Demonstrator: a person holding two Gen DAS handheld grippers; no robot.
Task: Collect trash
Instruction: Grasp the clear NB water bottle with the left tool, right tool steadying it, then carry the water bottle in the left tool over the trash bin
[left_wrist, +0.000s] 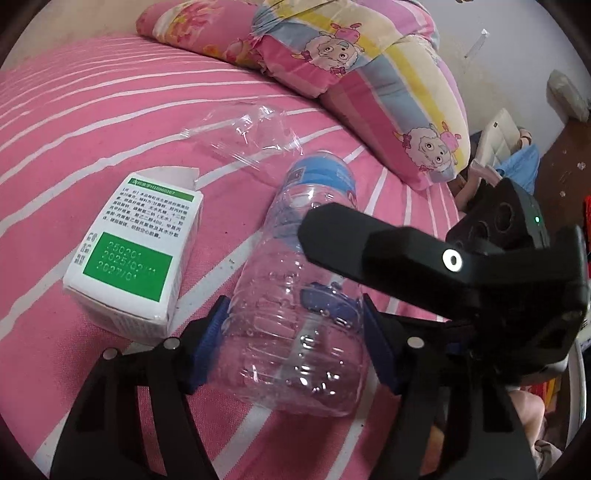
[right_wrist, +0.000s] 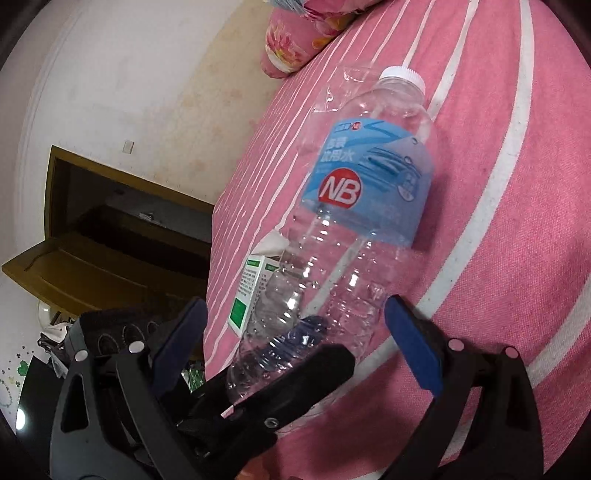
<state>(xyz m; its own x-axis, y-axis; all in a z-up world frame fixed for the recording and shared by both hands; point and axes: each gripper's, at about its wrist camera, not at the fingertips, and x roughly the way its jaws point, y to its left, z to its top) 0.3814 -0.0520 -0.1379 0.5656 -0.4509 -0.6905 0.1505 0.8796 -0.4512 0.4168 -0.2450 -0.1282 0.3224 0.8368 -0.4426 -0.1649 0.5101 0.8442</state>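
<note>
Trash on a pink white-striped bedsheet (left_wrist: 74, 122): an empty clear plastic water bottle with a blue label (left_wrist: 295, 295) lies at frame centre, its base clamped between the left gripper's (left_wrist: 291, 339) blue pads. The right gripper (right_wrist: 295, 343) stands open around the bottle. A white-and-green cardboard box (left_wrist: 136, 254) lies to the left.

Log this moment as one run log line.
left gripper: shut on bottle | right gripper: open, at bottle | box, wrapper: on bed
</note>
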